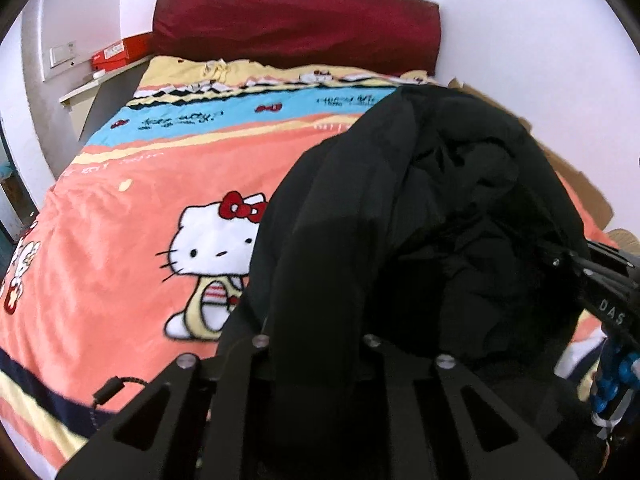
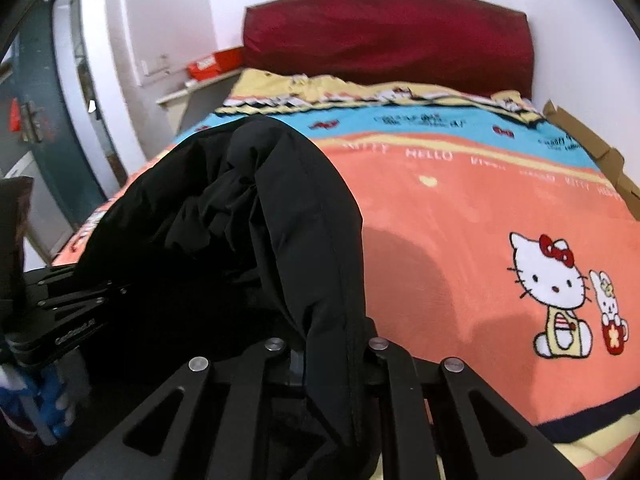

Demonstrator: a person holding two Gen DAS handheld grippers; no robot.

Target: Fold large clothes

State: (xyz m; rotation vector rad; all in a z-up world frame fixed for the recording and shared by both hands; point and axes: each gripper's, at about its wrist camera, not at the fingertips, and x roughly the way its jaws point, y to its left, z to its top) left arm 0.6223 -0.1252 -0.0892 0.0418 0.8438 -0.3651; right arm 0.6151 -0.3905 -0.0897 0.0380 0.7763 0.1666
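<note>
A large black padded jacket (image 1: 420, 200) hangs bunched above a bed, held up from two sides. In the left wrist view a thick fold of it runs down between the fingers of my left gripper (image 1: 316, 356), which is shut on the cloth. The right wrist view shows the same jacket (image 2: 248, 220), with a seamed edge clamped in my right gripper (image 2: 332, 356). The fingertips of both are hidden by fabric. Each gripper also shows in the other's view, the right gripper (image 1: 600, 284) at the right edge and the left gripper (image 2: 72, 304) at the left edge.
Below lies an orange, blue and yellow cartoon-cat blanket (image 2: 460, 220) covering the bed. A dark red headboard (image 1: 296, 20) stands against the white wall. Flattened cardboard (image 2: 588, 140) lines the bed's right side. A red box (image 1: 116, 54) sits on a shelf to the left, near a door (image 2: 40, 120).
</note>
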